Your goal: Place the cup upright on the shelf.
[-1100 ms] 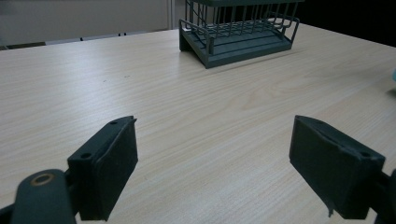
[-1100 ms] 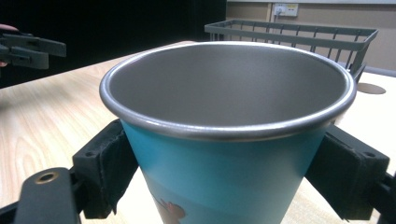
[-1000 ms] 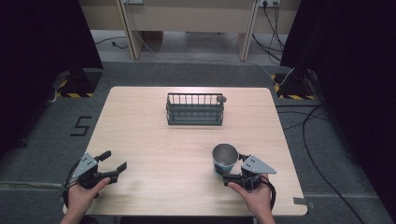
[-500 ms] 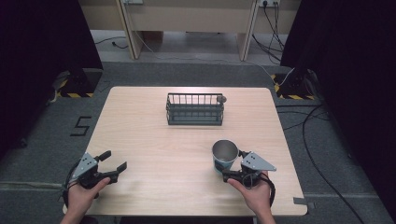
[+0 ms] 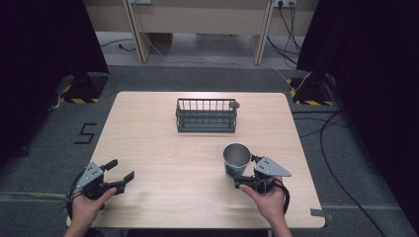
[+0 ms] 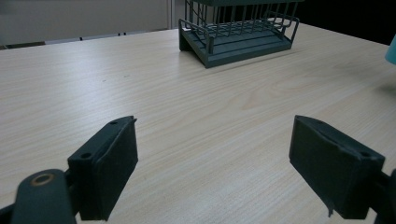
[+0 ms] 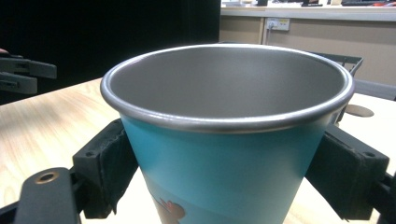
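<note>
A teal cup point(image 5: 235, 159) with a bare metal inside stands upright near the table's front right. My right gripper point(image 5: 245, 172) is shut on its lower wall, one black pad on each side, as the right gripper view shows point(image 7: 229, 168). The cup point(image 7: 224, 140) is empty. My left gripper point(image 5: 122, 170) hovers open at the front left edge, with nothing but bare wood between its jaws point(image 6: 215, 163). A sliver of the cup point(image 6: 391, 49) shows at the far right of the left gripper view.
A dark wire basket point(image 5: 206, 116) sits at the back middle of the light wooden table point(image 5: 163, 148); I also see the basket point(image 6: 238, 32) ahead of the left gripper. Cables and dark curtains lie beyond the table's sides.
The cup and my right gripper have shifted slightly up and away from the front edge. The left gripper has stayed put.
</note>
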Action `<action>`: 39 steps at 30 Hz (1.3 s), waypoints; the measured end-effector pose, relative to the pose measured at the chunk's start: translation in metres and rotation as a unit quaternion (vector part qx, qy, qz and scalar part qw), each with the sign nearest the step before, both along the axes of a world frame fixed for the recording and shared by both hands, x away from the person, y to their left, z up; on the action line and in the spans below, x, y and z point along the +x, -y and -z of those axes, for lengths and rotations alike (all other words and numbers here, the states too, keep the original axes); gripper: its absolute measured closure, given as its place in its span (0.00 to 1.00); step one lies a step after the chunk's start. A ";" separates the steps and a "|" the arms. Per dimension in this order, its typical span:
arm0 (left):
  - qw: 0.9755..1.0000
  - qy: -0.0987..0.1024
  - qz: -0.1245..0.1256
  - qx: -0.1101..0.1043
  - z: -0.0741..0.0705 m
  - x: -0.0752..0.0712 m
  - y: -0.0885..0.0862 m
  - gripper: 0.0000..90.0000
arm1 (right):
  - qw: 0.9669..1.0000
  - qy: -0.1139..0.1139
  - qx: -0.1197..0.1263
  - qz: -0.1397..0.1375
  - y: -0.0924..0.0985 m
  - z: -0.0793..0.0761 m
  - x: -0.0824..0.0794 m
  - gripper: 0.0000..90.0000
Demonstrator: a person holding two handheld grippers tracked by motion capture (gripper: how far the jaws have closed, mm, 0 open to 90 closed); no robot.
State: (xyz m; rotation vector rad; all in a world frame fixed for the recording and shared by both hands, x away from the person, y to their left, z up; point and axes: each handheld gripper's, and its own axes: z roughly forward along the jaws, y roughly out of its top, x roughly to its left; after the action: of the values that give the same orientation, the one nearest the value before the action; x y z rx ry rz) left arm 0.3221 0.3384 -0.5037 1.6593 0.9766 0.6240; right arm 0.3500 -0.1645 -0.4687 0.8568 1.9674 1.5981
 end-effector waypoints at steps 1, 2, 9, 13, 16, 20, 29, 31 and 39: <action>1.000 0.000 0.000 0.000 0.000 0.000 0.000 0.16 | 1.000 0.002 -0.001 0.001 -0.001 -0.001 0.002 0.18; 1.000 0.000 0.000 0.000 0.000 0.000 0.000 0.16 | 1.000 0.002 -0.001 0.001 -0.001 -0.001 0.002 0.18; 1.000 0.000 0.001 0.000 0.000 0.000 0.000 0.16 | 1.000 0.004 0.002 0.002 -0.003 -0.006 0.007 0.18; 1.000 0.000 0.001 0.001 0.000 0.000 0.000 0.16 | 1.000 0.006 0.002 0.004 -0.005 -0.008 0.011 0.18; 1.000 0.000 0.001 0.002 0.000 0.000 0.000 0.16 | 1.000 0.006 0.001 0.006 -0.006 -0.010 0.013 0.18; 1.000 0.000 0.001 0.002 0.000 0.000 0.000 0.16 | 1.000 0.010 -0.001 0.009 -0.007 -0.012 0.016 0.18; 1.000 0.000 0.002 0.001 0.000 0.000 0.001 0.16 | 1.000 0.015 0.006 0.014 -0.008 -0.019 0.023 0.18; 1.000 0.000 0.001 0.001 0.000 0.000 0.001 0.16 | 1.000 0.016 0.005 0.015 -0.008 -0.020 0.025 0.18; 1.000 0.001 0.004 0.003 0.000 0.000 0.002 0.17 | 1.000 0.013 -0.002 0.017 -0.011 -0.026 0.032 0.18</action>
State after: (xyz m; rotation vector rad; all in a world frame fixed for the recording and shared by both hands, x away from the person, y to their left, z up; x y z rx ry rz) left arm 0.3225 0.3364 -0.5033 1.6665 0.9664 0.6237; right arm 0.3816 -0.1539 -0.4432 0.8587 1.9271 1.5787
